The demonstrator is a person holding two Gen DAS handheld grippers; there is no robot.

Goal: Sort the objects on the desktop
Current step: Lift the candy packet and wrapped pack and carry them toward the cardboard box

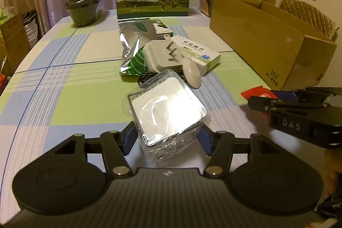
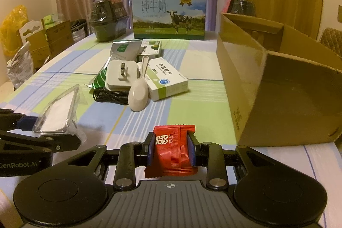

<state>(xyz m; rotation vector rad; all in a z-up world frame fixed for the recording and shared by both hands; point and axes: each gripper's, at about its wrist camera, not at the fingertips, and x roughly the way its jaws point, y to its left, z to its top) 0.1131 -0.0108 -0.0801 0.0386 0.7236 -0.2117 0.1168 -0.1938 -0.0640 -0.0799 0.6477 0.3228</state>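
Note:
My left gripper (image 1: 167,140) is shut on a clear plastic-wrapped white box (image 1: 166,110) and holds it above the table; the box also shows in the right wrist view (image 2: 57,114). My right gripper (image 2: 171,150) is shut on a red snack packet (image 2: 171,153), seen at the right in the left wrist view (image 1: 259,95). In the table's middle lie a white charger (image 2: 120,75) with black cable (image 2: 111,96), a white spoon (image 2: 139,95), a white-green medicine box (image 2: 166,80) and a silver-green foil pouch (image 1: 133,44).
An open cardboard box (image 2: 267,87) lies on its side at the right. A milk carton (image 2: 168,14) stands at the back, with dark wrapped bowls (image 2: 109,18) to its left and right. The checked tablecloth (image 2: 64,69) covers the table. Boxes and bags stand off the left edge.

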